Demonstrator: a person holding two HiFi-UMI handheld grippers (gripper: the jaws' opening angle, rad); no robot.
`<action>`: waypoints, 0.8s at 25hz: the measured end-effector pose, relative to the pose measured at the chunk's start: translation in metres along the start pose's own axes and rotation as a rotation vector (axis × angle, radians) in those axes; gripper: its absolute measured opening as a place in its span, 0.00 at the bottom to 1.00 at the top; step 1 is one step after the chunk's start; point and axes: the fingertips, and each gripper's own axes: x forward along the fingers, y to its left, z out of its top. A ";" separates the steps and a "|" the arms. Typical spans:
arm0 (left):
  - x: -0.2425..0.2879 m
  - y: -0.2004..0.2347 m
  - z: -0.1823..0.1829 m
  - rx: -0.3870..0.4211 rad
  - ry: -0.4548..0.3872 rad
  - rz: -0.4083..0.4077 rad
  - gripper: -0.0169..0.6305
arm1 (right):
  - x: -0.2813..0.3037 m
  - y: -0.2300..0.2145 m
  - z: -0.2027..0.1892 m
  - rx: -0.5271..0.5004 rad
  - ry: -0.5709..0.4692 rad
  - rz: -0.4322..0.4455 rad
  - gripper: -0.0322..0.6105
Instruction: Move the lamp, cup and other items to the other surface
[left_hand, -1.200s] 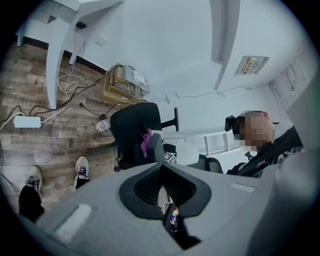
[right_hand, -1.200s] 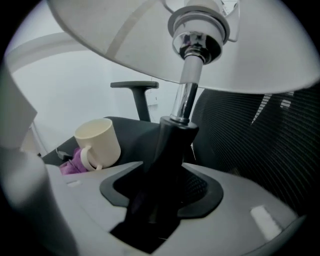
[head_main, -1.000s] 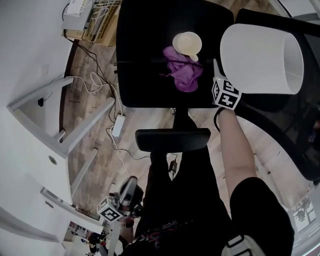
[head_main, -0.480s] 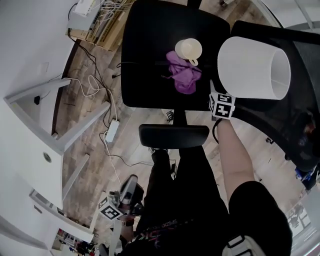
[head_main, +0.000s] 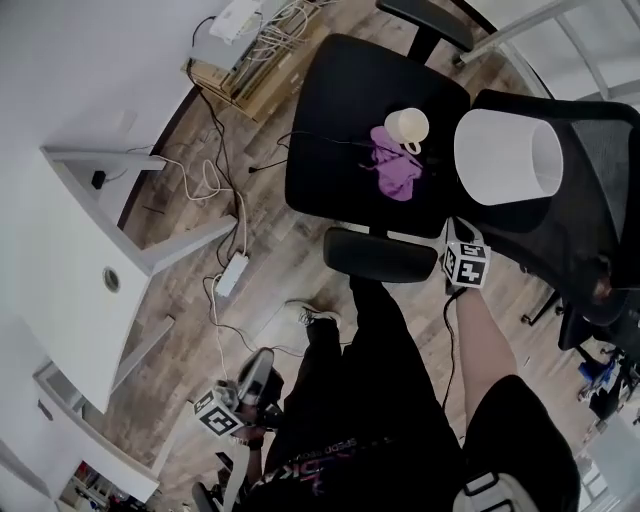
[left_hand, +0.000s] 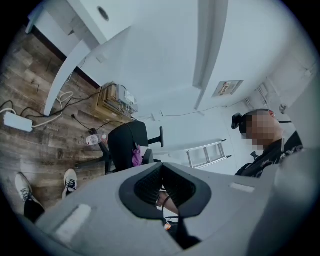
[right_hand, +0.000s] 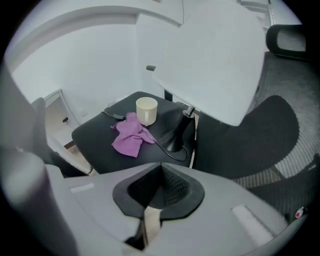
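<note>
A lamp with a white shade (head_main: 505, 158) (right_hand: 210, 60) stands on its black base (right_hand: 175, 139) at the edge of a black chair seat (head_main: 340, 130) (right_hand: 95, 135). A cream cup (head_main: 407, 126) (right_hand: 146, 110) and a purple cloth (head_main: 397, 172) (right_hand: 129, 138) lie beside it on the seat. My right gripper (head_main: 455, 232) (right_hand: 161, 166) hovers short of the lamp, shut, with nothing between its jaws. My left gripper (head_main: 260, 368) (left_hand: 161, 167) hangs low by the person's leg, far from the chair, its jaws together and empty.
A black mesh chair (head_main: 595, 210) stands right of the lamp. The seat's black backrest (head_main: 380, 255) is between the person and the seat. A white desk (head_main: 90, 260) is at left; cables and a power strip (head_main: 232, 272) lie on the wood floor.
The right gripper has drawn back from the lamp shade toward the person. The head view has pulled away, so the chair and lamp look smaller. The left gripper stays low.
</note>
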 end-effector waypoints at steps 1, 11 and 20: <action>-0.009 -0.002 0.002 0.022 -0.003 0.003 0.02 | -0.013 0.001 -0.002 0.013 0.009 0.001 0.06; -0.101 -0.020 0.026 0.158 -0.130 -0.011 0.02 | -0.155 0.156 0.102 0.049 -0.201 0.386 0.06; -0.211 -0.033 0.030 0.236 -0.277 -0.036 0.02 | -0.315 0.476 0.058 -0.288 -0.164 1.084 0.06</action>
